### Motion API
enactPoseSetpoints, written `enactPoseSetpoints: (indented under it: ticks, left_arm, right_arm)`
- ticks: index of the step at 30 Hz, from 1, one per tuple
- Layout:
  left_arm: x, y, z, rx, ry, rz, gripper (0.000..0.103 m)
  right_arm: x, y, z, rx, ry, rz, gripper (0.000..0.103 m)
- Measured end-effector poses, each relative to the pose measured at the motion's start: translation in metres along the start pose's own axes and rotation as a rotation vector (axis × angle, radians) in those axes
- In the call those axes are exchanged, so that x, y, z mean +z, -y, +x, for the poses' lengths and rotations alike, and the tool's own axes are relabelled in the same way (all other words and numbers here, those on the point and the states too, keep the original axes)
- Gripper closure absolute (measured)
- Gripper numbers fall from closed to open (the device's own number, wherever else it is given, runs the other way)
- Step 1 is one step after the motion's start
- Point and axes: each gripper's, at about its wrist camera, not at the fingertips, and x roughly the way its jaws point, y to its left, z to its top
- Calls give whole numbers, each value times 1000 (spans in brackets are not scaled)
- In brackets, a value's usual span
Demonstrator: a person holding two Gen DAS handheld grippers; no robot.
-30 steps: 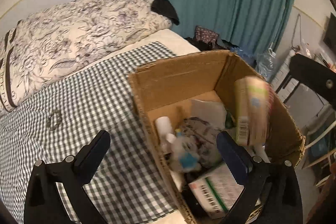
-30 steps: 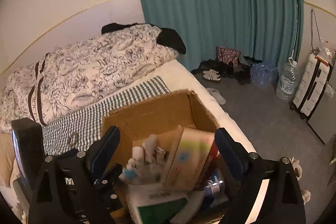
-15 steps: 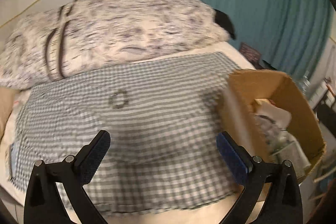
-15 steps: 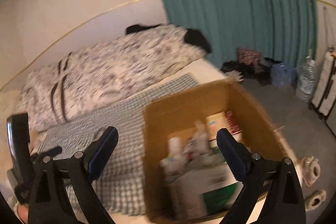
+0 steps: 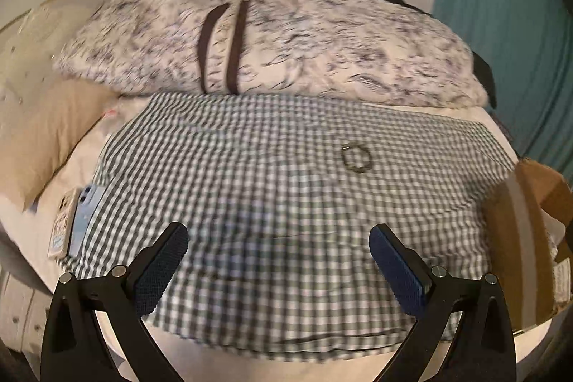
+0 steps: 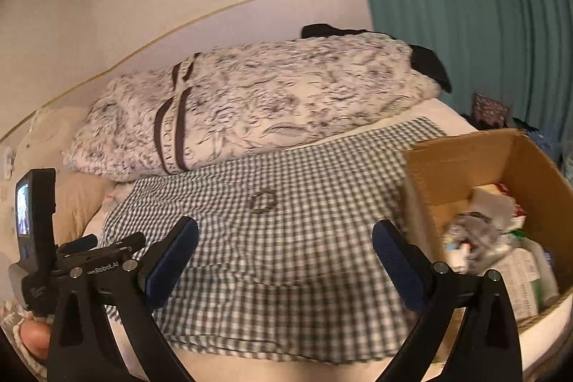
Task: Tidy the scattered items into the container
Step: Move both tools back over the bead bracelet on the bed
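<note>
Cardboard box (image 6: 494, 167) sat at the bed's right edge, already holding items — one small ring (image 6: 262, 200) remained on the checked cloth (image 6: 286, 256). Both tongs, left (image 5: 277, 260) and right (image 6: 285, 258), were empty; the right's jaws were opening. Next likely: a precise pinch.

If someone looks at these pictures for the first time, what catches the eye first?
The floral duvet heaped along the wall, and in front of it the green checked cloth bearing one small ring-shaped thing. At the right edge stands the cardboard box, already full of items.
</note>
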Motion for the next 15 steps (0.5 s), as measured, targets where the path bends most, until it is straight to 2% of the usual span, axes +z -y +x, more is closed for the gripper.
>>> enactPoseSetpoints:
  ticks: [6,15]
  left_arm:
    - [-5,-28,30,10,-42,-38,0]
    - [8,-35,95,17,-75,-40,0]
  right_arm:
    - [-11,-29,41,8,-73,-50,4]
    - [-16,-44,124,-4,-158,-79,4]
